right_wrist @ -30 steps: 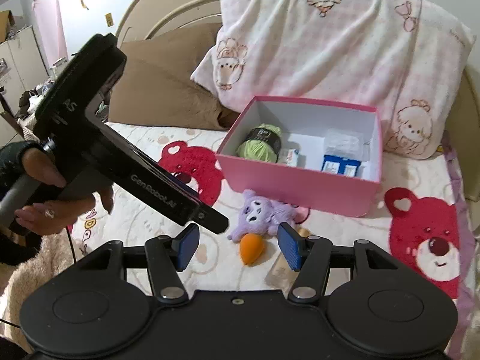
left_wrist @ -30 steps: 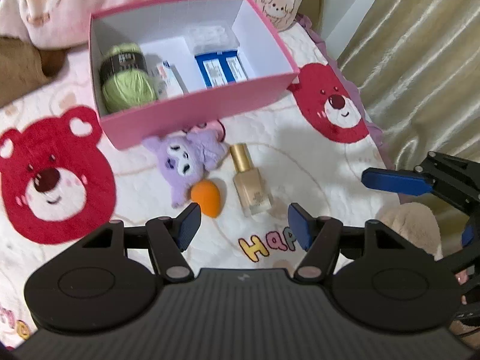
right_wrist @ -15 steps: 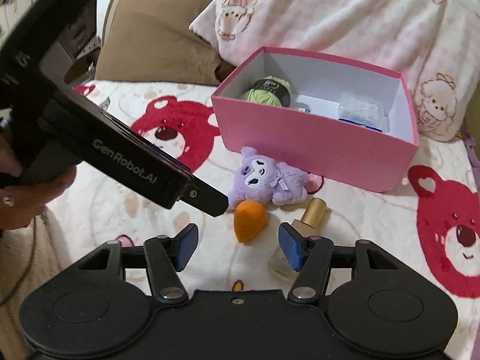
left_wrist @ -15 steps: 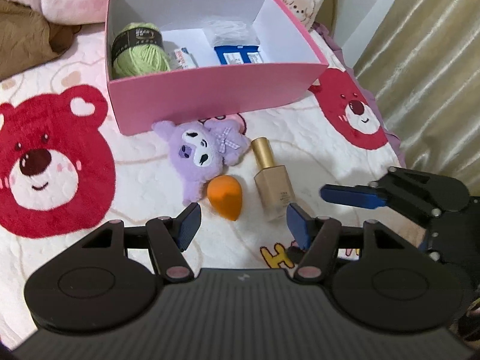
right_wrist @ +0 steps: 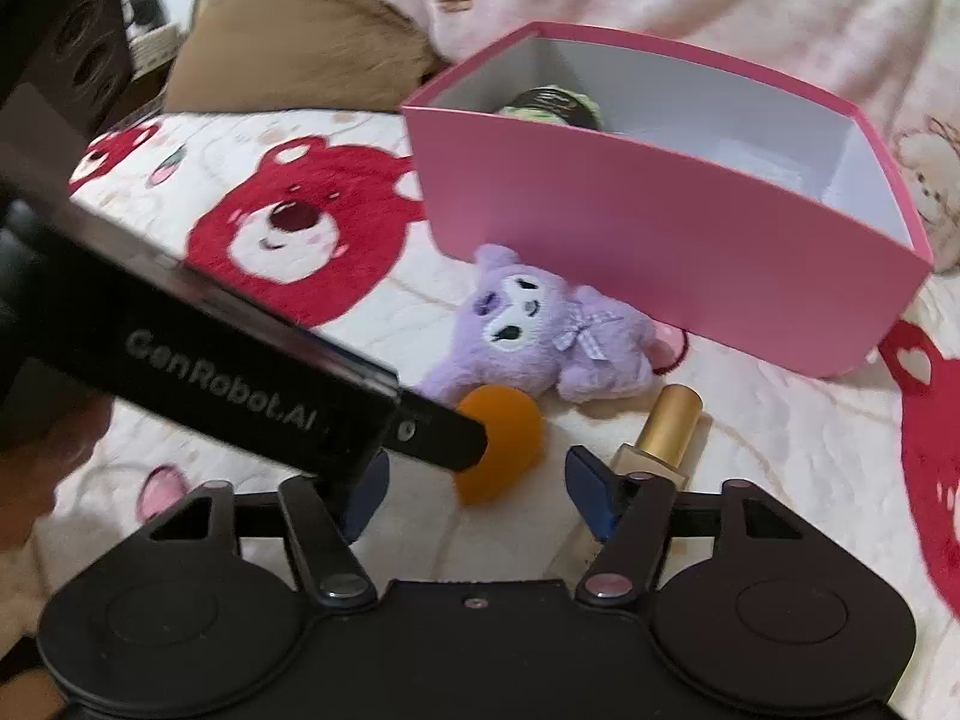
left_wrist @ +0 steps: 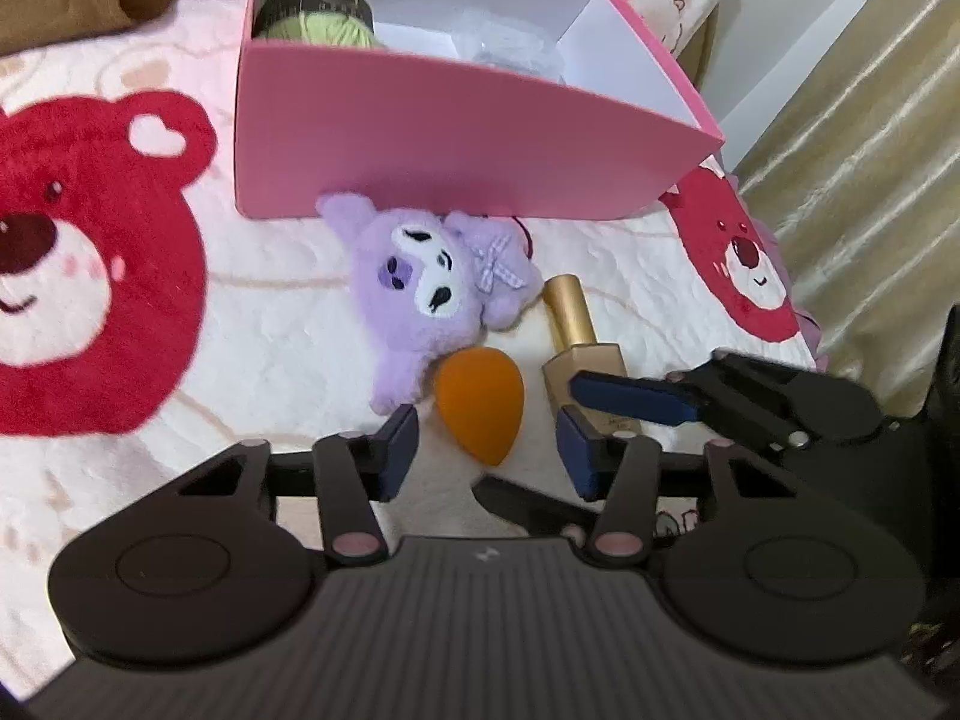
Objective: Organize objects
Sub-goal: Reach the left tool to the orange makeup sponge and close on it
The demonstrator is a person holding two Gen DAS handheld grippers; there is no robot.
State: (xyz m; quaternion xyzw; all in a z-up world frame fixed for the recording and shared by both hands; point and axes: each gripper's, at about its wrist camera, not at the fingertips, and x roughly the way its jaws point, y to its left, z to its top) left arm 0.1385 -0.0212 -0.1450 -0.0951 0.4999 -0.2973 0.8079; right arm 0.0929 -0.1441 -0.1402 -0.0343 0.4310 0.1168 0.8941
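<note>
Both claws gaping, nothing gripped: left claw frames the sponge, right claw (low over the bed) nears the bottle.

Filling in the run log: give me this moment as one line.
left tool: open, around orange sponge | right tool: open, near bottle | plush: outside pink box

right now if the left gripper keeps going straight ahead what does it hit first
Most likely the orange makeup sponge, lying between the open left gripper fingers' line; the purple plush lies beyond. Depth is uncertain.
</note>
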